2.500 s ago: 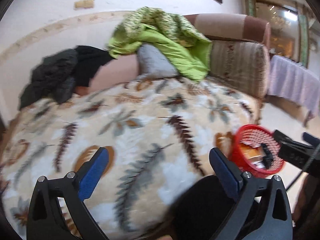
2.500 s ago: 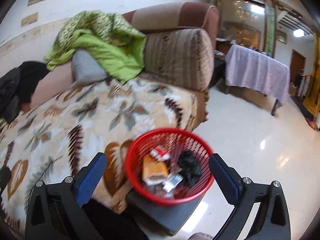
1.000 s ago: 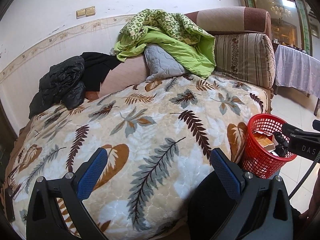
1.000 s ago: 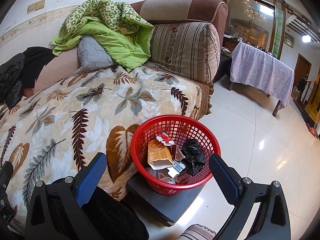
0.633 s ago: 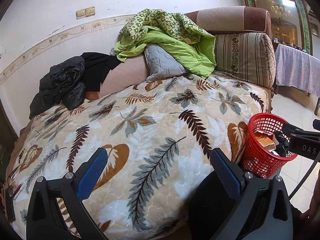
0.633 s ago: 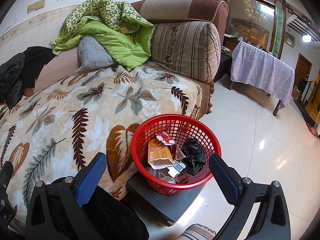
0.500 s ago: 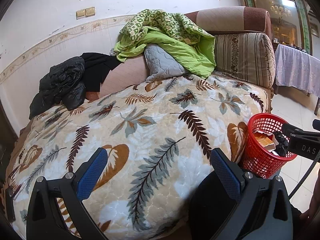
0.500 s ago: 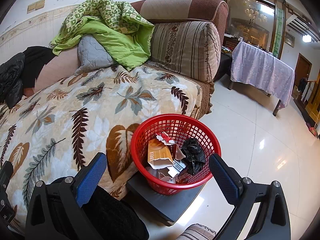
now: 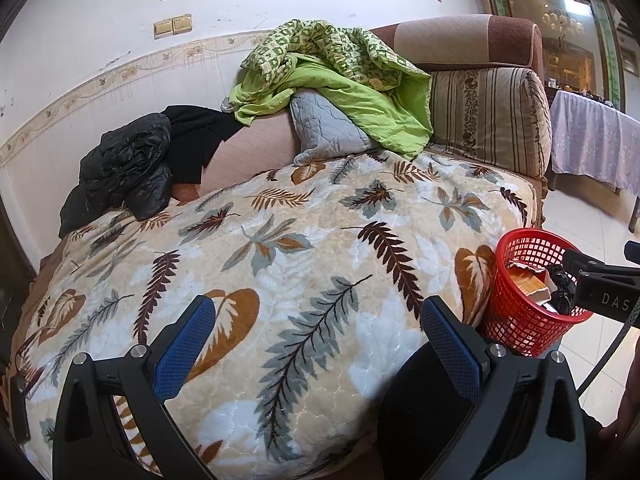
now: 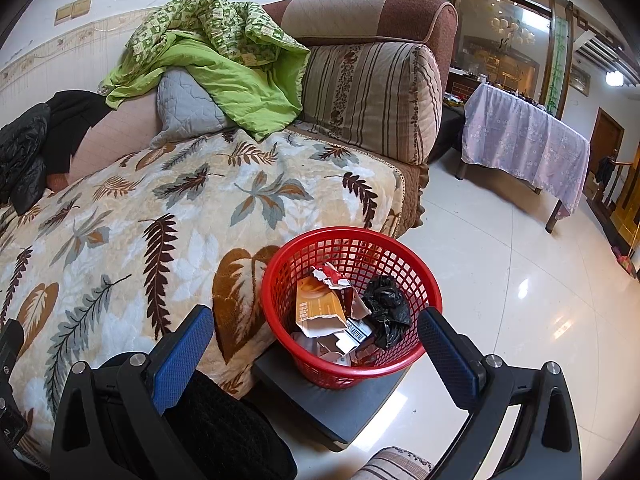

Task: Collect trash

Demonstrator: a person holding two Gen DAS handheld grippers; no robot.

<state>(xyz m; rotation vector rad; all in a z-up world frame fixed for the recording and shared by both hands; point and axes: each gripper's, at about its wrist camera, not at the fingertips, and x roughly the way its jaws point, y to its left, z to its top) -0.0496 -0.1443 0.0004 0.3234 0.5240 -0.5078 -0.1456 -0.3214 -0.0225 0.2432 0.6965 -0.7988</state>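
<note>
- Living room w/ a sofa under a leaf blanket (image 9: pixel 280 264), white wall behind, shiny tile floor (image 10: pixel 520 280) to the side.
- Red basket (image 10: pixel 434 300) is the landmark. It sits on a dark flat stand (image 10: pixel 340 408), touching the blanket's front edge, on the floor side of the sofa.
- Trash is in the basket: a torn orange packet (image 10: pixel 318 308), a crumpled black bag (image 10: pixel 386 312), a white scrap w/ a barcode (image 10: pixel 356 334) low down between them.
- Left gripper (image 9: pixel 316 344) hangs over the blanket, fingers spread wide, holding nothing. Basket is off to its right side.
- Right gripper (image 10: pixel 316 344) hangs right above the near rim of the basket, fingers spread wide too, nothing in them.
- Blanket top near the basket shows no loose trash that I can see. Farther back from the basket are a green quilt (image 10: pixel 224 60), a gray pillow (image 10: pixel 184 104) and black clothes (image 9: pixel 132 164). Those look like things to keep, not trash.
- My guess: the job is nearly done or done; the step now is a last look around.
- To do it well: sweep both cameras slowly over the blanket folds and the floor by the basket, bc small scraps hide in the leaf print.
- If a scrap turns up, come down straight over it, pinch the scrap only, not the fuzzy blanket.
- Carry it over the basket middle, let go low so it does not bounce out.
- Don't bump the basket; it is light and the stand is small, so it could tip.
</note>
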